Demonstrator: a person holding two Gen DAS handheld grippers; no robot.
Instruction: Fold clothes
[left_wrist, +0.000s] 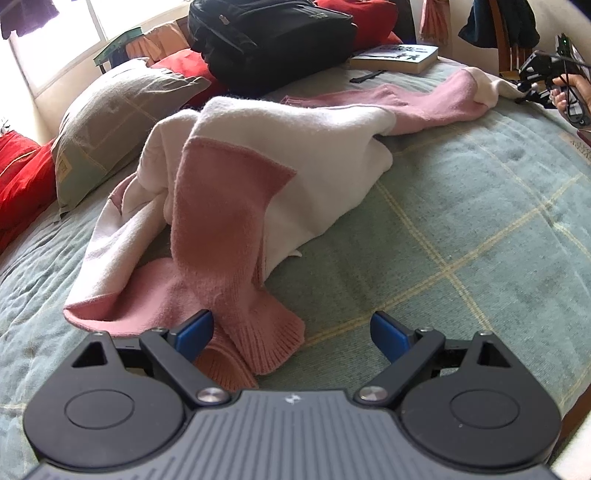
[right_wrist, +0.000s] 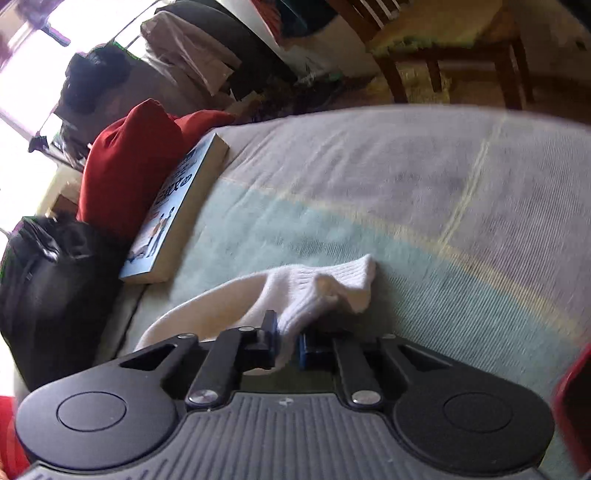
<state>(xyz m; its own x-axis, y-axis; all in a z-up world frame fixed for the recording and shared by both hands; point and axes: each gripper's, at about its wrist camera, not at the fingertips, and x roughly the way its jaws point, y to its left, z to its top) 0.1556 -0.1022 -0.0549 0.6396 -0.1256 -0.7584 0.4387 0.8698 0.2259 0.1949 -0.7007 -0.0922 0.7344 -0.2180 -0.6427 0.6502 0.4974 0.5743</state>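
Right gripper (right_wrist: 287, 341) pinching sweater (left_wrist: 280, 147) cuff, left gripper (left_wrist: 291, 336) spread over bedspread (left_wrist: 461, 240)

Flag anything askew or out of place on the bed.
The pink-and-white knit sweater lies bunched and twisted, not flat. A black backpack and a paperback book crowd the checked green quilt beside it.
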